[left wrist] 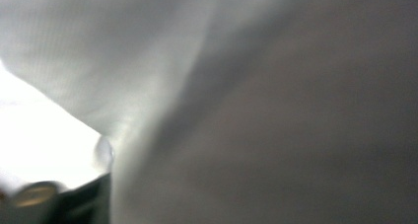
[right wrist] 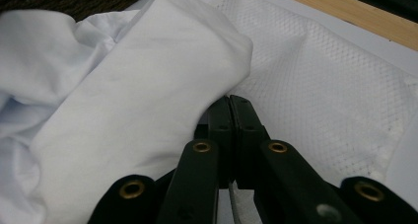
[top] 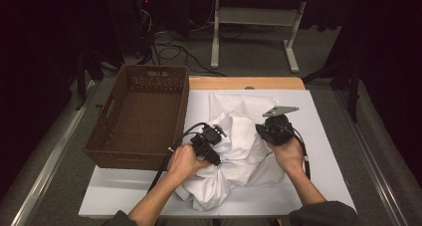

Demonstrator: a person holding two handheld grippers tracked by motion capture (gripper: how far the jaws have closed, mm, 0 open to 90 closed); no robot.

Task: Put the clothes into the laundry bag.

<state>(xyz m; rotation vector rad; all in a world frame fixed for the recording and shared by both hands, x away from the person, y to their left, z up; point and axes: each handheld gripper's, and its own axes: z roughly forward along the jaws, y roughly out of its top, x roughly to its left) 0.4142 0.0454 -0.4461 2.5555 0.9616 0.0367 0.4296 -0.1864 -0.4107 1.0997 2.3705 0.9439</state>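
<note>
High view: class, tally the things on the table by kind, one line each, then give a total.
Brown wicker basket: 1
White crumpled cloth: 1
White textured mesh cloth: 1
Handheld grippers, left gripper and right gripper: 2
Total: 5

A plain white cloth [top: 234, 156] lies over a white, seemingly dotted-textured sheet [right wrist: 315, 81], beside a dark brown woven basket [top: 102, 136].

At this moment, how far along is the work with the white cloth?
Done: nothing is in the wicker basket. In hand: both claws work the crumpled white cloth; the right claw is shut beside a fold, the left claw is buried in it. Left: smoothing or folding it.
</note>
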